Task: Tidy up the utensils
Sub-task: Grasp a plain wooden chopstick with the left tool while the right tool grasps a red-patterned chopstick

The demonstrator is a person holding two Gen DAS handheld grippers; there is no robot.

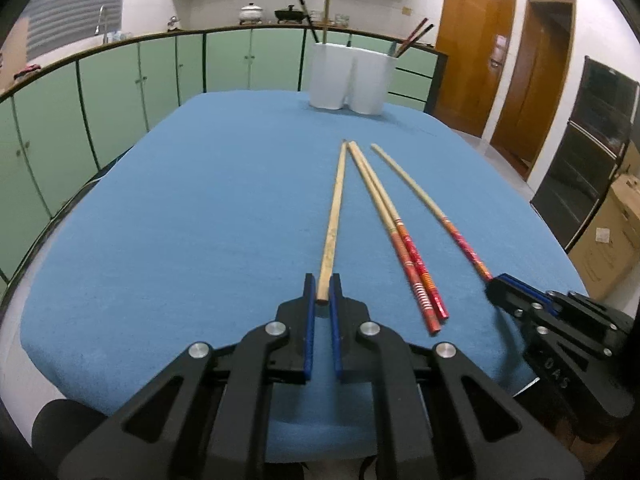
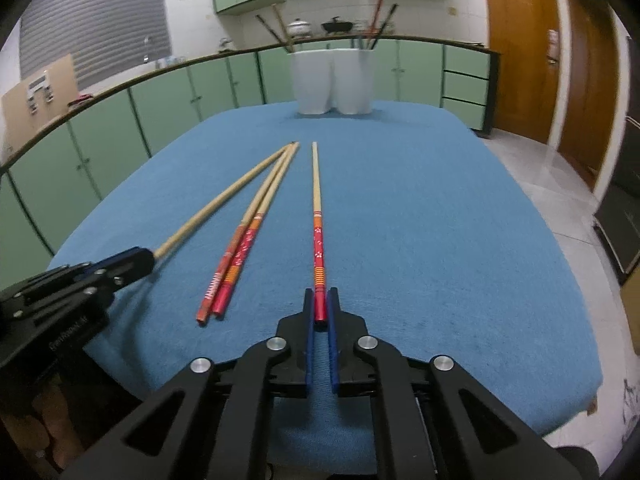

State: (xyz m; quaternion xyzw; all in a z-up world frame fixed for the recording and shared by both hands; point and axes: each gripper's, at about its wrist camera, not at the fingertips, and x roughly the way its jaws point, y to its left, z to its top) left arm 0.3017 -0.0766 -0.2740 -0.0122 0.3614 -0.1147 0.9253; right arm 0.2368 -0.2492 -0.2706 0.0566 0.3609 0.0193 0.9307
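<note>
My left gripper (image 1: pixel 323 286) is shut on the near end of a plain wooden chopstick (image 1: pixel 335 210) that lies along the blue cloth (image 1: pixel 180 220). My right gripper (image 2: pixel 320 302) is shut on the red end of a red-handled chopstick (image 2: pixel 317 220). It also shows in the left wrist view (image 1: pixel 430 208). Two more red-handled chopsticks (image 1: pixel 394 232) lie side by side between them, also in the right wrist view (image 2: pixel 244 240). A white two-lobed holder (image 1: pixel 352 78) stands at the table's far edge with several chopsticks in it; it shows in the right wrist view (image 2: pixel 334 82) too.
The blue cloth (image 2: pixel 440 220) covers the whole table. Green kitchen cabinets (image 1: pixel 120 88) run behind it. Wooden doors (image 1: pixel 500 68) and a dark appliance (image 1: pixel 580 152) stand to the right, with a cardboard box (image 1: pixel 612 240) on the floor.
</note>
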